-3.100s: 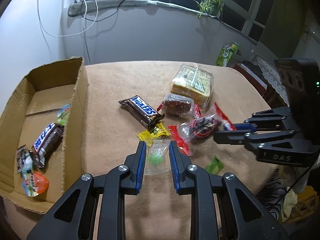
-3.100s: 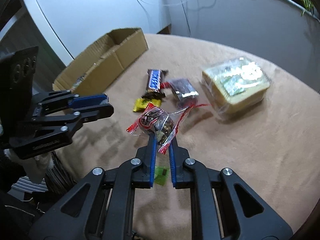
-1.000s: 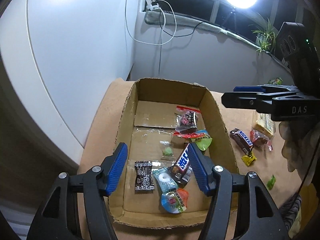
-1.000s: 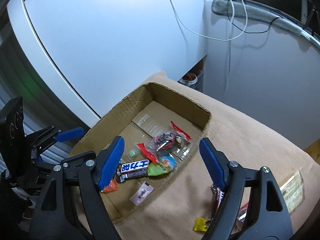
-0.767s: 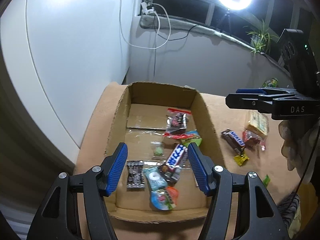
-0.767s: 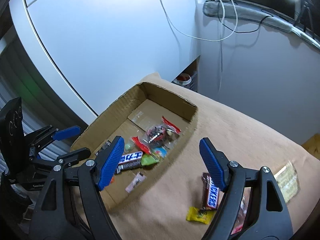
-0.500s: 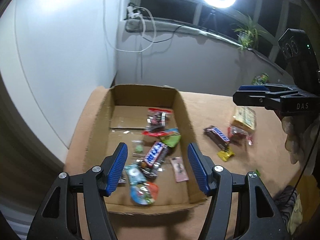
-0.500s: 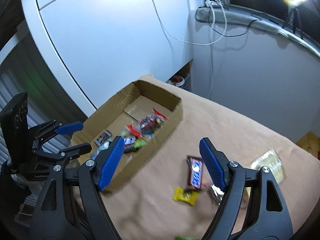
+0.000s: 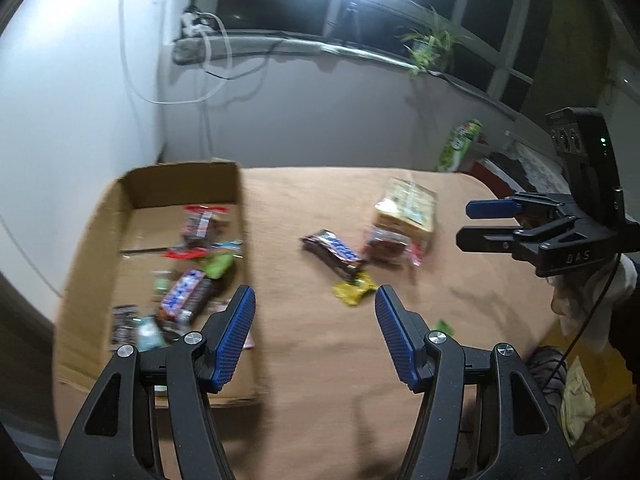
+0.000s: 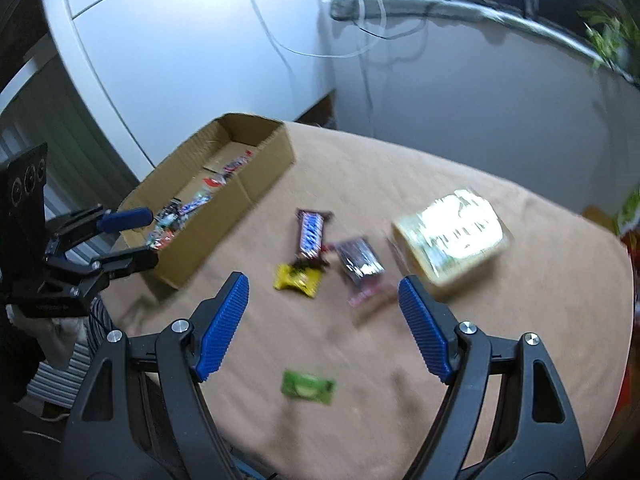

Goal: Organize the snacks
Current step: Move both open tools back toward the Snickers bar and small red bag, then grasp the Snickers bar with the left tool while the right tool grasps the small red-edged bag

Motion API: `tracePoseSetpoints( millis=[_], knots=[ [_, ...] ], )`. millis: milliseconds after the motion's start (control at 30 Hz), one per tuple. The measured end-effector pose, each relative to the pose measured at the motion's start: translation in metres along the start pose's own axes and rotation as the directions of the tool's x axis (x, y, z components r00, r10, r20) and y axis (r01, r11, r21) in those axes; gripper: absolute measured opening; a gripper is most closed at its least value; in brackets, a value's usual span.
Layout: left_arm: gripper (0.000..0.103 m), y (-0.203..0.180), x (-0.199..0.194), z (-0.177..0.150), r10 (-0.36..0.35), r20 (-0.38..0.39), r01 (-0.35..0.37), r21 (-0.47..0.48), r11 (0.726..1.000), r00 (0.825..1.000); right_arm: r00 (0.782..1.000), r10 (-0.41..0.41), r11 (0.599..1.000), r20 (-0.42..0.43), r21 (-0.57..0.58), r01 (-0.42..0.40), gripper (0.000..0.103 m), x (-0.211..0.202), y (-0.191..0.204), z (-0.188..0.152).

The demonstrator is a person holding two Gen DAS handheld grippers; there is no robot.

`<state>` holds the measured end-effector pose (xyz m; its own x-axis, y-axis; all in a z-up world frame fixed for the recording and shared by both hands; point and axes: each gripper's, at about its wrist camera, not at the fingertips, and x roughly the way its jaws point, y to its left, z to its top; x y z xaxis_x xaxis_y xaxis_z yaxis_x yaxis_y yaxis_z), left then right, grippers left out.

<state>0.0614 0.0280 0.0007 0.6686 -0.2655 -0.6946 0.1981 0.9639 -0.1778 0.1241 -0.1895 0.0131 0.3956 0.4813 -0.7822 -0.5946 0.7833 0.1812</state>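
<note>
1. Left gripper (image 9: 314, 332): jaws wide apart, nothing btwn them, above the tan table cover (image 9: 320, 360).
2. Right gripper (image 10: 322, 324): jaws wide apart, empty, also over the table.
3. Green sachet (image 10: 308, 387): nearest item, lying btwn and just short of the right gripper's fingertips.
4. Yellow candy (image 10: 298, 278): just past right gripper tips, touching the end of the Snickers bar (image 10: 310, 232) beyond it.
5. Dark clear-wrapped snack (image 10: 360, 262): beside the bar, ahead-right.
6. Wrapped cracker block (image 10: 454, 236): farther right, just beyond the dark snack.
7. Cardboard box (image 9: 94, 240): ahead-left of left gripper; holds approx. half a dozen snacks incl. a second bar (image 9: 186, 300), red-edged bag (image 9: 202, 224). Blurred, so no exact count.
</note>
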Motion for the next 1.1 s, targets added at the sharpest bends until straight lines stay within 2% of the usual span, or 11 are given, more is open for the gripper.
tracePoseSetpoints(
  millis=[133, 267, 400, 567, 633, 733, 833, 1100],
  knots=[
    [0.062, -0.013, 0.013, -0.002, -0.035, -0.017, 0.035, -0.007, 0.999, 0.999, 0.999, 0.031, 0.992, -0.023, 0.125, -0.028, 0.080, 0.002, -0.028, -0.006],
    [0.062, -0.024, 0.029, -0.002, -0.062, -0.027, 0.061, -0.028, 0.998, 0.998, 0.996, 0.079, 0.965, -0.034, 0.254, -0.068, 0.080, 0.011, -0.052, -0.007],
    [0.062, -0.029, 0.044, 0.001, -0.076, -0.038, 0.074, -0.045, 0.996, 0.996, 0.993, 0.111, 0.944, -0.027, 0.316, -0.097, 0.080, 0.023, -0.066, -0.007],
    [0.061, -0.032, 0.061, 0.002, -0.074, -0.056, 0.071, -0.063, 0.996, 0.996, 0.988, 0.150, 0.943, -0.019, 0.304, -0.138, 0.080, 0.036, -0.063, -0.003],
    [0.056, -0.032, 0.067, 0.004, -0.067, -0.058, 0.063, -0.071, 0.995, 0.996, 0.986, 0.166, 0.946, -0.015, 0.284, -0.155, 0.080, 0.041, -0.058, 0.001],
    [0.049, -0.027, 0.076, 0.007, -0.070, -0.061, 0.063, -0.106, 0.992, 0.996, 0.985, 0.170, 0.954, -0.024, 0.255, -0.158, 0.069, 0.050, -0.052, 0.009],
    [0.044, -0.023, 0.084, 0.010, -0.061, -0.054, 0.053, -0.136, 0.989, 0.997, 0.990, 0.137, 0.970, -0.040, 0.209, -0.126, 0.068, 0.061, -0.047, 0.014],
    [0.044, -0.018, 0.106, 0.015, -0.049, -0.090, 0.033, -0.171, 0.985, 0.995, 0.988, 0.107, 0.985, -0.115, 0.146, -0.089, 0.064, 0.092, -0.043, 0.015]
  ],
)
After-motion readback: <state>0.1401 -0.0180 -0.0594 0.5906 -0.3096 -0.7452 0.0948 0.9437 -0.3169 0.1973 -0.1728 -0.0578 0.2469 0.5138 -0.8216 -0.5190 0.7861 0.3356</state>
